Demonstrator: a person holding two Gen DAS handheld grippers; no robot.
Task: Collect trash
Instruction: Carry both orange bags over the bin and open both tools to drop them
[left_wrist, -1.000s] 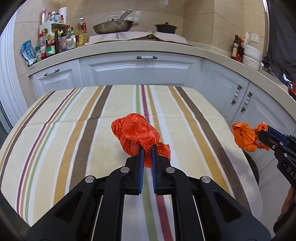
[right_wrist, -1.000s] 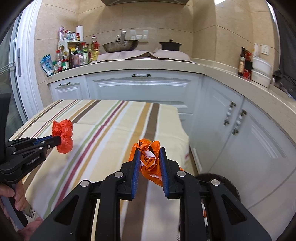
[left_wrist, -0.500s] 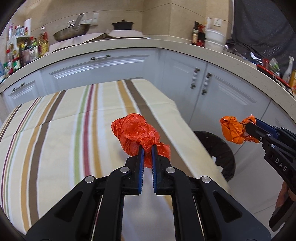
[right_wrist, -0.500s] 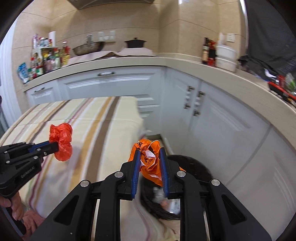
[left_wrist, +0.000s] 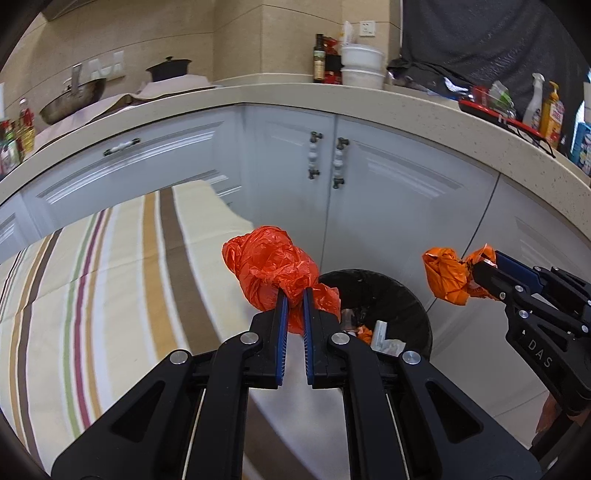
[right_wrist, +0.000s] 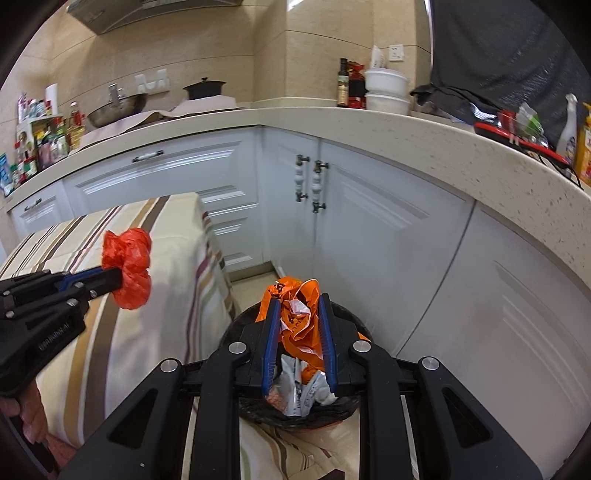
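Observation:
My left gripper (left_wrist: 294, 295) is shut on a crumpled red plastic bag (left_wrist: 271, 271), held over the table's right edge beside the black trash bin (left_wrist: 410, 295). The right wrist view also shows this red bag (right_wrist: 129, 267) and the left gripper (right_wrist: 118, 275) over the striped tablecloth. My right gripper (right_wrist: 297, 301) is shut on an orange crumpled wrapper (right_wrist: 299, 325), hanging right above the bin (right_wrist: 351, 317), which holds paper and wrapper scraps. In the left wrist view the orange wrapper (left_wrist: 448, 275) and right gripper (left_wrist: 480, 271) sit to the right of the bin.
A table with a striped cloth (left_wrist: 92, 295) fills the left. White cabinets (left_wrist: 388, 192) under a curved counter (left_wrist: 369, 99) stand close behind the bin. Bottles, bowls and a red rack crowd the counter. A hand (right_wrist: 33, 413) holds the left gripper's handle.
Both grippers have swung right, from over the table toward the bin, each still holding its trash. The bin has come into view, and the right gripper now hangs above it.

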